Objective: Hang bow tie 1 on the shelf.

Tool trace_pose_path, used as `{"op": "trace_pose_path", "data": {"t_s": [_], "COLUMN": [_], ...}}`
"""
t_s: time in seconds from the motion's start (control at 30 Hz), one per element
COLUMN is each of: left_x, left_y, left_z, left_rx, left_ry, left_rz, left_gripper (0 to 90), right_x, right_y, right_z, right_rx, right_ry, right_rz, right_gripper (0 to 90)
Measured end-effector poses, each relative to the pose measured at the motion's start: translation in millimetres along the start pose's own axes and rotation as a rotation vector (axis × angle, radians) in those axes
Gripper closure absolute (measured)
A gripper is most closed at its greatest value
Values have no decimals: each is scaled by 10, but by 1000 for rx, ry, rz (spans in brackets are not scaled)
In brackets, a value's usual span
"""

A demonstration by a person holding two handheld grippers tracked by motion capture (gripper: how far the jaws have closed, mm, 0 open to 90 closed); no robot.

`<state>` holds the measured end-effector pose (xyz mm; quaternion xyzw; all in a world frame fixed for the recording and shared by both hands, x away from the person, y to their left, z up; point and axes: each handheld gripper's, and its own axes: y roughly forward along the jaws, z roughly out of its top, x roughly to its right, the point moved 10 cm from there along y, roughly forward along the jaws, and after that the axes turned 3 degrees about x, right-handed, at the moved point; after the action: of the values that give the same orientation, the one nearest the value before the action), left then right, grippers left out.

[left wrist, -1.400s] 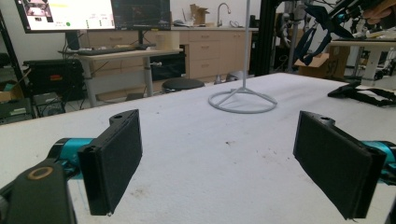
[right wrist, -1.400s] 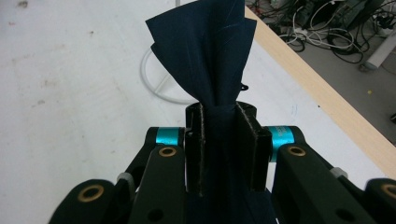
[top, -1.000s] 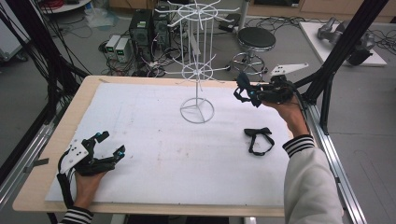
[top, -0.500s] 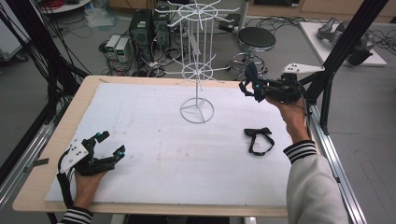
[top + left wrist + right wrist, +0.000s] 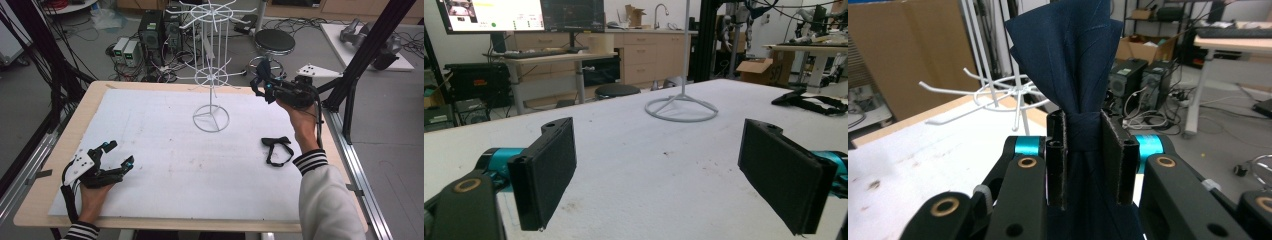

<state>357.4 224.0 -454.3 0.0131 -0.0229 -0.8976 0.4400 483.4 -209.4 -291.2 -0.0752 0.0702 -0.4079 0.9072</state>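
Right tool (image 5: 261,83) lifted one bow tie (image 5: 1075,70) (second (image 5: 276,148) lies flat).

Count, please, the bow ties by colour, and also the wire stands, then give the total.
Dark blue bow tie, clamped at its knot by the right gripper: 1
Black bow tie, lying on the white table cover: 1
White wire stand: 1
Total: 3

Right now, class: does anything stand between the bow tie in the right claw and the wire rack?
Nothing visible does. The right claw grips the dark blue bow tie by its knot, beside the rack, with open air between them.
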Motion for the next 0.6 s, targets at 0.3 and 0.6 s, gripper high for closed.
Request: {"op": "trace_pose_path", "data": {"t_s": [0.3,0.6], "left_x": [-1,-2], "left_y": [-2,-3], "left_z": [-1,0], "left_rx": [-1,1], "left_ry": [-2,-1], "left_rz": [-1,-2], "left_gripper": [160,160], "right_x": [-100,-242], "right_y": [65,220], "right_z": [115,126], "right_rx": [32,32], "right_ry": [11,18], "right_rz": [-25,-33], "right_gripper": [746,746]}}
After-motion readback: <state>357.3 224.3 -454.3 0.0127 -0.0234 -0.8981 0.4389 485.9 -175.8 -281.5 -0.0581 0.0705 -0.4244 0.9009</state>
